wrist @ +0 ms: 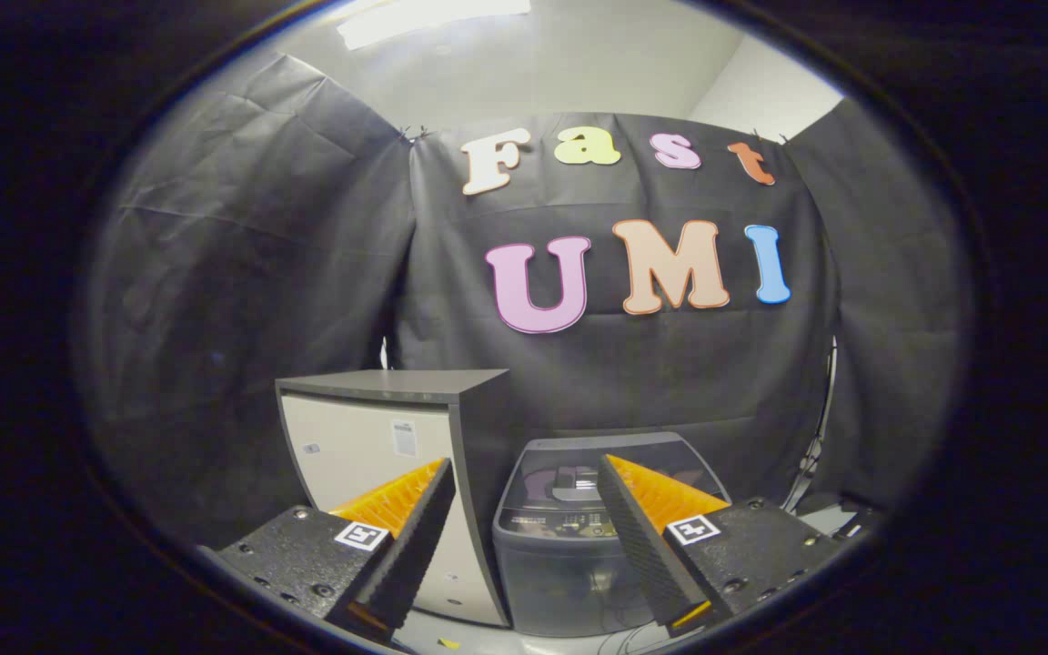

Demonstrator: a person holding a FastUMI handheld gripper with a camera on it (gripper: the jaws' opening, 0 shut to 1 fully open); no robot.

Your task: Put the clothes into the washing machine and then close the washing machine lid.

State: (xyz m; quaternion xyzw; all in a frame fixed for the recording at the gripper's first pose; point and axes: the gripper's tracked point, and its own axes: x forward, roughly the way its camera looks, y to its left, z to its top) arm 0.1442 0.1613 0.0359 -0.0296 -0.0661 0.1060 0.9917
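The tongs (pixel 524 482) gape wide, holding nothing. The washer (pixel 569 555) stands just beyond them, between the fingers, lid down, beside a cabinet (pixel 378 437).

Gripper (pixel 524 473) jaws spread, empty, washing machine (pixel 579 546) beyond beside cabinet (pixel 369 446).

Recording booth: black cloth wall (pixel 670 382) enclosing a small washing machine (pixel 560 546) and cabinet (pixel 369 446); gripper (pixel 524 478) fingers gaping.
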